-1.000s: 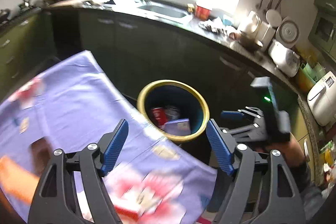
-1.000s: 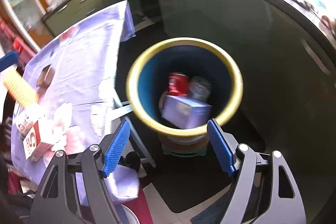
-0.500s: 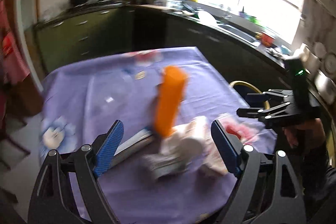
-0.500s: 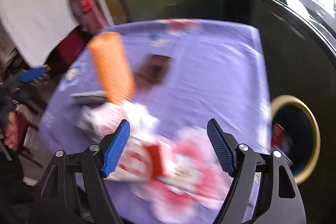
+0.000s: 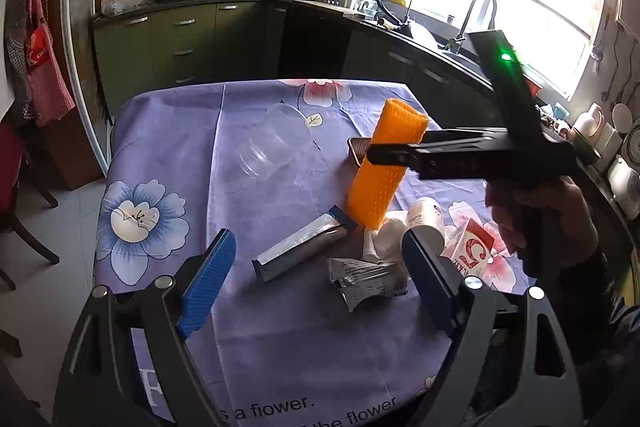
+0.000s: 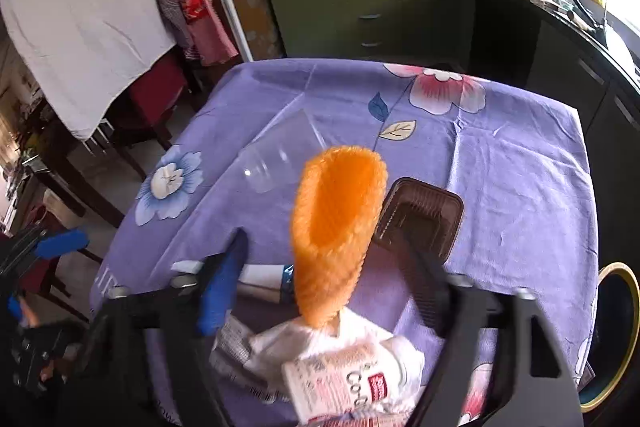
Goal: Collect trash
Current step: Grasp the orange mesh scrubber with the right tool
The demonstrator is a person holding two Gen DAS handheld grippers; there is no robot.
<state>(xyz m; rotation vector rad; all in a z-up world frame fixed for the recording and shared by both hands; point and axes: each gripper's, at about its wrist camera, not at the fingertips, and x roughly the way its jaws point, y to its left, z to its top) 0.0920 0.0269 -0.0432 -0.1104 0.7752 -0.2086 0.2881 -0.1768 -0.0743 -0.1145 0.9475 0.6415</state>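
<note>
- While the right gripper [image 6: 320,247] hangs over the table [image 5: 180,131], its jaws have just been closing, and the orange foam sleeve [image 5: 376,195] stands between them; the pads do not seem to press on it yet, so I judge it not grasped.
- Seen from the left gripper [image 5: 318,247], the sleeve stands upright at about one o'clock, near the middle of the table. Its foot is just beside a crumpled tissue [image 5: 384,239].
- The sleeve looks very light and soft, like netted foam. It will probably squash flat under the pads, so a gentle grip at the upper half should be enough, and it should not slip.
- The left gripper is released, its jaws wide and with nothing in them. A silver packet [image 5: 300,251] lies at twelve o'clock from it and a crumpled wrapper [image 5: 368,279] at one o'clock.
- The packet is flat and probably slippery, so I would take it by its long edges.
- A clear cup [image 5: 276,141] lies on its side at eleven o'clock, farther off. It is thin and may crack or roll; the rim seems the best place to hold.
- A paper cup [image 5: 426,223] and a red and white carton [image 5: 472,251] lie at two o'clock; both are light and fairly stiff.
- In the right wrist view, a brown tray [image 6: 424,215] sits just beside the sleeve at three o'clock, and the bin [image 6: 628,275] is off the table at four o'clock.
</note>
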